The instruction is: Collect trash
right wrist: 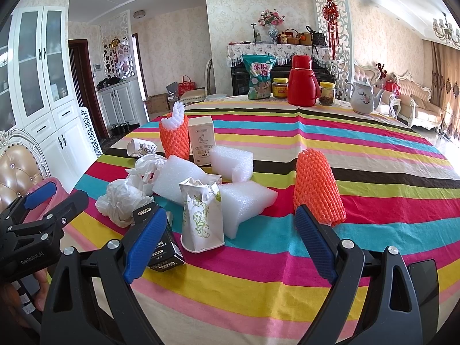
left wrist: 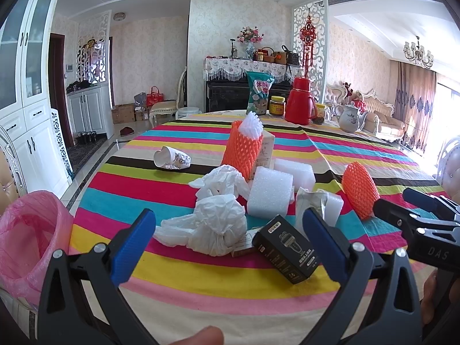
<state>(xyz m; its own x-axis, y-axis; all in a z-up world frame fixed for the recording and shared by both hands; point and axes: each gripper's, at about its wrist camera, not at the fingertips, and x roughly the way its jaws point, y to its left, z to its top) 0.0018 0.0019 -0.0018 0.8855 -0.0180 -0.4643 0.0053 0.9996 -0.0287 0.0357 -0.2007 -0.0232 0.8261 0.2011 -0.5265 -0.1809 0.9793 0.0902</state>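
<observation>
The left gripper (left wrist: 230, 235) hangs with jaws spread wide and empty over the crumpled white plastic bag (left wrist: 214, 227) and black carton (left wrist: 287, 248); I'd take the bag by its knotted bulk, then swing to the pink-lined bin (left wrist: 31, 238) at the table's left edge, half cut off here; from the right wrist, the right gripper (right wrist: 230, 238) gapes empty too, before the torn paper cup (right wrist: 202, 215); its near finger hides part of the carton, perhaps touching it

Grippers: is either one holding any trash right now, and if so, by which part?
Nothing is held. The left gripper and the right gripper are both open, with only the striped tablecloth and untouched trash beyond their blue fingers.
</observation>
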